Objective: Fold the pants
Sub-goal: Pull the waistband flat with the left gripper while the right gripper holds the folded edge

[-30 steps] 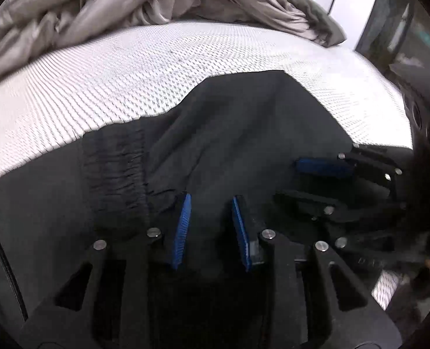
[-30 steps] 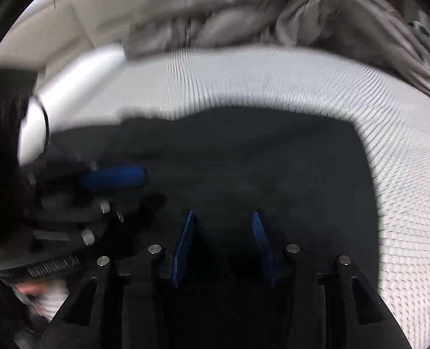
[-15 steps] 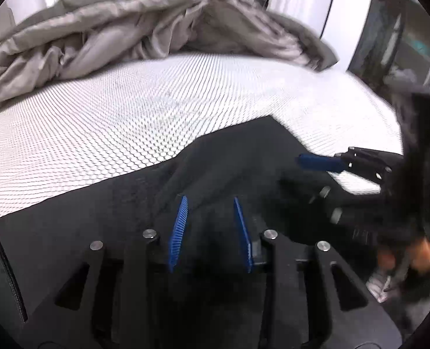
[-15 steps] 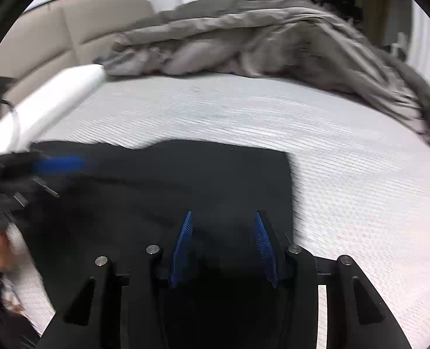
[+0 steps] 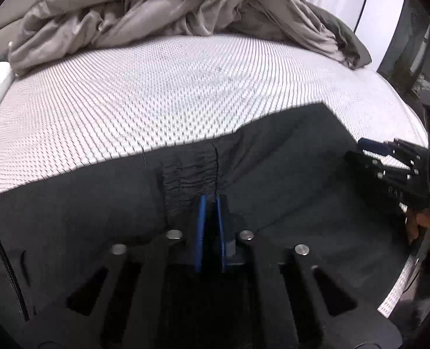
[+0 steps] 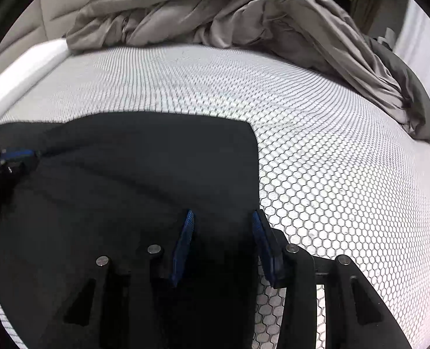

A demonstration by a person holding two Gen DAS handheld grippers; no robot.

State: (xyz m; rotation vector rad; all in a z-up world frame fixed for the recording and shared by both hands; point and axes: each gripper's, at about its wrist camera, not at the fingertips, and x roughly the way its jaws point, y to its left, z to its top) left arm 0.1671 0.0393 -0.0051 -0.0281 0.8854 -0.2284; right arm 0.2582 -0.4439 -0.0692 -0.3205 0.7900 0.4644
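Black pants (image 5: 287,174) lie flat on the white honeycomb-patterned mattress (image 5: 156,87). My left gripper (image 5: 210,200) is shut on the pants at their gathered elastic waistband (image 5: 190,174). In the right wrist view the pants (image 6: 142,174) fill the lower left, with a straight edge on their right side. My right gripper (image 6: 222,218) is open, its blue pads straddling that right edge just above the fabric. The right gripper also shows at the right of the left wrist view (image 5: 389,157), and the left gripper at the far left of the right wrist view (image 6: 11,157).
A crumpled grey duvet (image 5: 171,8) is heaped along the far side of the mattress, also in the right wrist view (image 6: 244,17). A white padded bed edge (image 6: 19,72) runs along the left. The bed's right edge drops off by dark furniture (image 5: 412,43).
My left gripper has closed on the waistband. The right gripper has moved right to the pants' right edge and stays open. Both views steadied after motion blur.
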